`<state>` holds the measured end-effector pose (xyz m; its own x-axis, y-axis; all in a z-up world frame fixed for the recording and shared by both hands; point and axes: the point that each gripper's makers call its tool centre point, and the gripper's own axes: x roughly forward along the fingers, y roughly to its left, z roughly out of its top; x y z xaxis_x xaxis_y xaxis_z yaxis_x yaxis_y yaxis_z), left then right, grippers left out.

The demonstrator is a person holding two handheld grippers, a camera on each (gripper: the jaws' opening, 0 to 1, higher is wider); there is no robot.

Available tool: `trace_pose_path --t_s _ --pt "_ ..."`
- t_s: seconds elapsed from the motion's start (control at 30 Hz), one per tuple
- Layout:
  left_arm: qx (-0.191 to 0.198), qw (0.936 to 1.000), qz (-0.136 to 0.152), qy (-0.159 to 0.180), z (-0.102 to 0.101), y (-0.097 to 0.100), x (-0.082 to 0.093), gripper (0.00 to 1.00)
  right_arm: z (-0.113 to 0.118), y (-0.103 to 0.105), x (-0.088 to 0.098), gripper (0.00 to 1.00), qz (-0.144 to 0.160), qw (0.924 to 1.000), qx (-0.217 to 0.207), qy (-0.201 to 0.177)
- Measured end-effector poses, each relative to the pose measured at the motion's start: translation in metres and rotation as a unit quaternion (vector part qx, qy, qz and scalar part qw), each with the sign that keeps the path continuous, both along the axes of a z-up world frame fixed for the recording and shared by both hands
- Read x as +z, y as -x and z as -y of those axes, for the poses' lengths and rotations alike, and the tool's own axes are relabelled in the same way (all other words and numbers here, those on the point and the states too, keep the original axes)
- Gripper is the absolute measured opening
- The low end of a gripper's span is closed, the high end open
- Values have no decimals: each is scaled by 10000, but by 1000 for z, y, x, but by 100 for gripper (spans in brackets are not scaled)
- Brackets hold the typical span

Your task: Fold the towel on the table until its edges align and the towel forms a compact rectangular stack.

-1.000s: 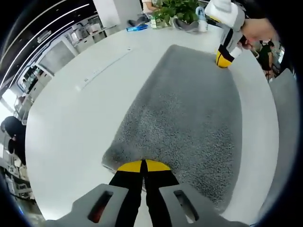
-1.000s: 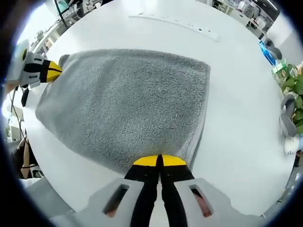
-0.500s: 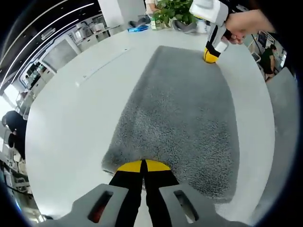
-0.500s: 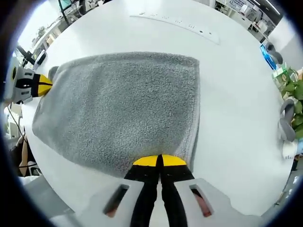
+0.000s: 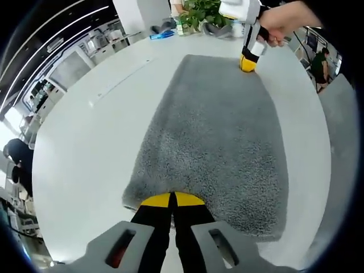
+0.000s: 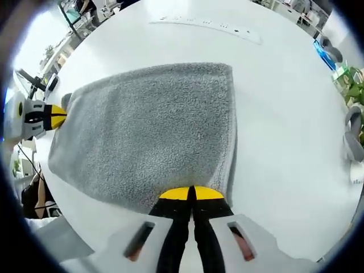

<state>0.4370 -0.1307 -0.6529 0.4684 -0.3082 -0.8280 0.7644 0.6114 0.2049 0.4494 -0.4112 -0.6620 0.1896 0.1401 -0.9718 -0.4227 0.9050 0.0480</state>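
The grey towel (image 5: 216,131) lies flat on the white worktop (image 5: 85,148) — the left claw (image 5: 172,199) pinched on one corner, the right claw (image 6: 190,194) clamped on another.

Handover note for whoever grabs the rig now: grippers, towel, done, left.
Left gripper: shut on one corner of the grey towel.
Right gripper: shut on a neighbouring corner of the same towel edge.
Towel lies flat on the white table, already doubled; two layers show at the right-hand edge in the right gripper view.
Plant and small items sit at the far table edge, apart from the towel.
Done: at least one fold.
Left: probably carry the held edge over to the opposite edge, align, release.
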Motion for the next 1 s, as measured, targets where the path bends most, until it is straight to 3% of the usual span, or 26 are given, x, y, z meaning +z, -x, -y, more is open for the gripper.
trace_pose_path --t_s 0.27,0.67,1.0 --pt "68 9999 5 125 3 5 0 1 1 -8 0 0 221 9995 188 148" --pt "152 9998 -51 71 4 14 0 1 2 -9 -1 0 -147 9994 -175 -250" --pt "164 9998 -134 4 7 21 -1 1 1 -12 0 0 -80 9999 58 32"
